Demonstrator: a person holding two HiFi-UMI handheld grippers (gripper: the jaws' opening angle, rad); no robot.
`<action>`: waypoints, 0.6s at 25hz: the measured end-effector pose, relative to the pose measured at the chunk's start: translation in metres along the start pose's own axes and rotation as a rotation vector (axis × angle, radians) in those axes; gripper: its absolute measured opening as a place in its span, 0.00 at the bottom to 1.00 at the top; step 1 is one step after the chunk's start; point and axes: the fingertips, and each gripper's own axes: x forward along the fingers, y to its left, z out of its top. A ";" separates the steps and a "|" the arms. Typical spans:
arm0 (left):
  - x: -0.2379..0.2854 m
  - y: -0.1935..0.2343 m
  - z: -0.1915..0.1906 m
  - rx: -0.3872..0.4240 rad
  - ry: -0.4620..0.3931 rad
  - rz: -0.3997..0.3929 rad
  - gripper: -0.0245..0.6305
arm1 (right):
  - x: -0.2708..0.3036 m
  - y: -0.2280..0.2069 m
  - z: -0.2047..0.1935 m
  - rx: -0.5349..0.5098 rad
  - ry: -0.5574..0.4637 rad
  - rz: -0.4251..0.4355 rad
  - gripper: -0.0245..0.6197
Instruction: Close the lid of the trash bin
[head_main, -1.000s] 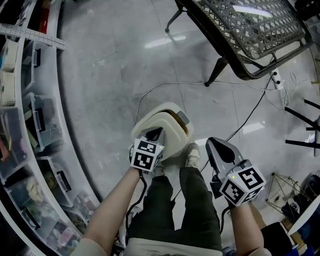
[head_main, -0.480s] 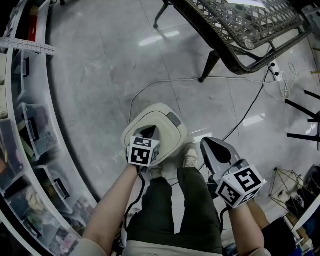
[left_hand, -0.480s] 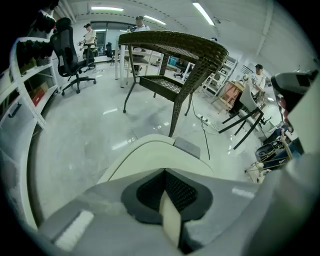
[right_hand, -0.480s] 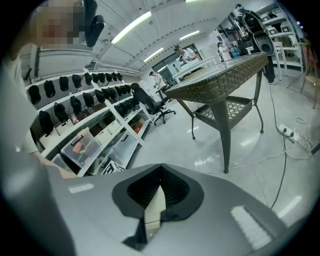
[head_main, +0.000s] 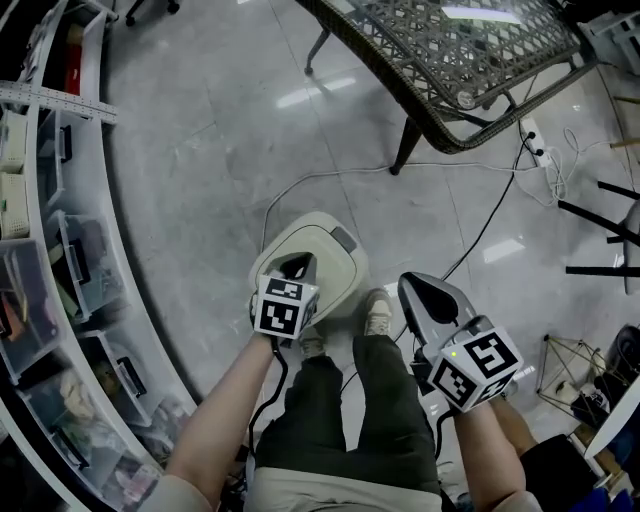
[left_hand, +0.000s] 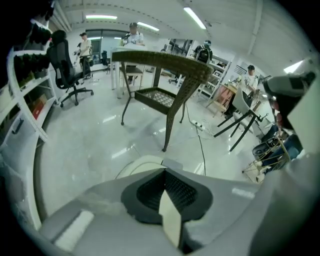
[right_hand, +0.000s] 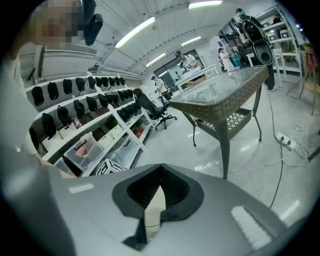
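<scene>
A cream trash bin (head_main: 322, 258) stands on the grey floor just ahead of the person's feet, its lid lying flat on top with a grey tab (head_main: 343, 240) at the far edge. My left gripper (head_main: 298, 267) is shut, with its tip over the near left part of the lid; whether it touches is unclear. In the left gripper view the closed jaws (left_hand: 164, 171) point past the cream lid (left_hand: 142, 163). To the right of the bin my right gripper (head_main: 424, 290) hangs shut and empty, and in the right gripper view (right_hand: 160, 168) it points across the room.
A wicker table (head_main: 450, 50) stands ahead on the right, one dark leg (head_main: 404, 148) close beyond the bin. Cables (head_main: 480, 235) and a power strip (head_main: 532, 140) lie on the floor. Curved shelves with storage boxes (head_main: 60, 250) line the left. The person's shoe (head_main: 378, 312) is beside the bin.
The head view has drifted, so the table sits higher in frame. Both grippers hold nearly the same places relative to the bin, and the lid looks unchanged.
</scene>
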 end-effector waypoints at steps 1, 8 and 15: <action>-0.015 -0.004 0.010 0.009 -0.019 0.000 0.04 | -0.006 0.007 0.008 -0.006 -0.010 0.002 0.04; -0.132 -0.019 0.089 0.051 -0.196 0.031 0.04 | -0.063 0.066 0.081 -0.099 -0.097 0.013 0.04; -0.261 -0.035 0.152 0.168 -0.357 0.103 0.04 | -0.134 0.146 0.163 -0.204 -0.214 0.057 0.04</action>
